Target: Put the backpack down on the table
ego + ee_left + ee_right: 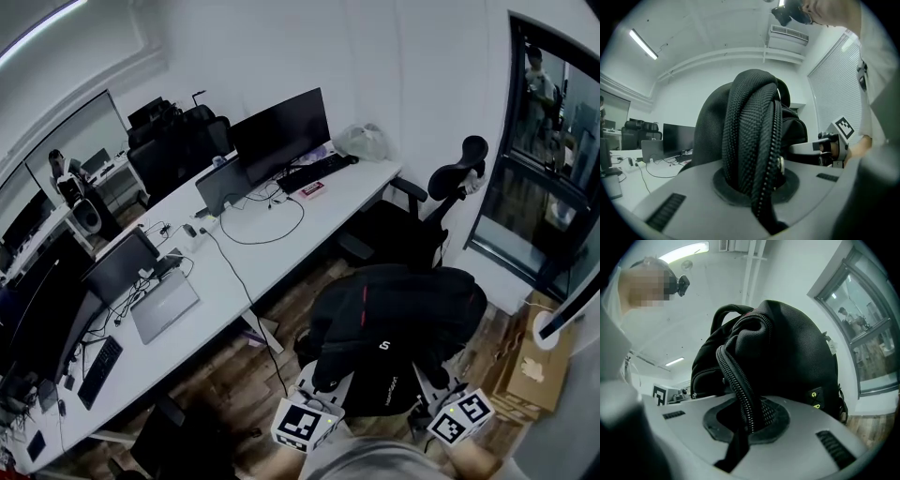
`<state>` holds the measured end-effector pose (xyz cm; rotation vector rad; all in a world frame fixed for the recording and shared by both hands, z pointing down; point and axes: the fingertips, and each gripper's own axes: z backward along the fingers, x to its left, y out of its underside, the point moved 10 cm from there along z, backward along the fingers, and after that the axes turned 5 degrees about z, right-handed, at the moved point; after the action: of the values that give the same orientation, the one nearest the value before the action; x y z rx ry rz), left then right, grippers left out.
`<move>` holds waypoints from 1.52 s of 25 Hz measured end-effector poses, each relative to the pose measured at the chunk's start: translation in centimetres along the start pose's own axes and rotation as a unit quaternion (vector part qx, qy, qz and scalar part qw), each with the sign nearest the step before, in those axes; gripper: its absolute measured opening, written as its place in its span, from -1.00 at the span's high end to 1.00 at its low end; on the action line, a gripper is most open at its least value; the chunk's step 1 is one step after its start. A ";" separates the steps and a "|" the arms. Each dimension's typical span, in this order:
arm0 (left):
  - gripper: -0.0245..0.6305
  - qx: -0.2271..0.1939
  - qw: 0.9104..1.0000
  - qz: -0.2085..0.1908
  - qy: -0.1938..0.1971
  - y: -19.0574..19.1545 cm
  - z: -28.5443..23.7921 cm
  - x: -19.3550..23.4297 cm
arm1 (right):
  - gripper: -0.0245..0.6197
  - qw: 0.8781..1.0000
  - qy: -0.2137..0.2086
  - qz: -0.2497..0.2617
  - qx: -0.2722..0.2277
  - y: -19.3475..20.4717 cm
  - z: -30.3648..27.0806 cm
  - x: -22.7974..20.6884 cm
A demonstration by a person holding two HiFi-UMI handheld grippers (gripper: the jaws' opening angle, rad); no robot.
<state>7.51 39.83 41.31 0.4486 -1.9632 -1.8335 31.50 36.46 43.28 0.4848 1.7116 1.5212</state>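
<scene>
A black backpack point(394, 328) with a red stripe hangs in the air over the wooden floor, to the right of the long white table point(272, 253). My left gripper point(322, 382) grips its near-left side and my right gripper point(437, 382) its near-right side. In the left gripper view, the left gripper point(752, 187) is shut on a bunched fold of the backpack's zipper edge point(752, 126). The right gripper view shows the right gripper point(745, 423) shut on another zippered fold of the backpack point(787, 362). Both grippers point level.
The table carries a large monitor point(281, 131), keyboard point(314, 172), a laptop point(164, 305), cables and a plastic bag point(361, 141). A black office chair point(441, 202) stands behind the backpack. A cardboard box point(534, 361) sits on the floor at right, by a glass door point(548, 141).
</scene>
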 end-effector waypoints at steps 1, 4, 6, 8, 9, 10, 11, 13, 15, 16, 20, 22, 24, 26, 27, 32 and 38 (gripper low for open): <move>0.86 0.000 1.000 -0.001 0.003 0.0 -0.4 1.0 | 0.85 1.000 0.003 0.001 0.000 0.0 -1.0 -0.2; 0.86 -0.003 1.000 -0.003 0.012 -0.3 -1.8 4.4 | 0.85 1.000 0.010 0.006 -0.002 -0.3 -4.2 -0.7; 0.86 -0.006 1.000 0.002 0.017 -0.8 -2.7 6.6 | 0.85 1.000 0.015 0.010 -0.003 -0.6 -6.5 -0.9; 0.86 -0.009 1.000 0.004 0.021 -1.1 -3.5 8.8 | 0.85 1.000 0.019 0.013 -0.004 -0.7 -8.7 -1.1; 0.86 -0.010 1.000 0.005 0.022 -1.2 -3.8 9.9 | 0.85 1.000 0.020 0.013 -0.004 -0.7 -9.8 -1.2; 0.86 -0.009 1.000 0.006 0.024 -1.4 -4.1 11.0 | 0.85 1.000 0.021 0.014 -0.005 -0.7 -10.9 -1.3; 0.86 -0.009 1.000 0.008 0.026 -1.6 -4.5 12.1 | 0.85 1.000 0.023 0.015 -0.005 -0.8 -12.0 -1.3; 0.86 -0.011 0.999 0.011 0.028 -2.0 -5.0 14.4 | 0.85 1.000 0.024 0.017 -0.003 -0.8 -14.3 -1.4; 0.86 -0.013 0.999 0.013 0.029 -2.3 -5.3 16.5 | 0.85 1.000 0.025 0.019 -0.002 -0.9 -16.4 -1.3; 0.86 -0.015 0.999 0.014 0.030 -2.4 -5.4 17.4 | 0.85 1.000 0.024 0.020 -0.002 -0.9 -17.3 -1.2; 0.86 -0.017 0.999 0.014 0.029 -2.9 -5.7 21.0 | 0.85 0.999 0.025 0.021 -0.001 -0.9 -21.0 -0.9; 0.86 -0.015 0.999 0.013 0.026 -3.0 -6.2 22.5 | 0.85 1.000 0.026 0.018 0.001 -0.9 -22.6 -1.1; 0.86 -0.015 0.999 0.014 0.026 -3.3 -6.8 23.7 | 0.85 1.000 0.024 0.016 0.005 -1.1 -24.0 -1.4; 0.86 -0.016 0.999 0.015 0.023 -3.5 -7.4 24.8 | 0.85 1.000 0.022 0.016 0.007 -1.4 -25.2 -1.7; 0.86 -0.016 0.999 0.017 0.021 -3.6 -7.7 25.4 | 0.85 1.000 0.021 0.016 0.008 -1.5 -25.9 -2.0; 0.86 -0.016 1.000 0.016 0.017 -3.5 -10.2 27.6 | 0.85 1.000 0.017 0.015 0.012 -2.0 -28.7 -4.1; 0.86 -0.015 1.000 0.009 0.006 -3.7 -15.1 30.2 | 0.85 1.000 0.005 0.011 0.014 -3.0 -32.5 -8.6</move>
<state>-11.07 11.38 40.77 0.4311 -1.9230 -1.8413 12.98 8.30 42.33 0.5128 1.7438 1.5195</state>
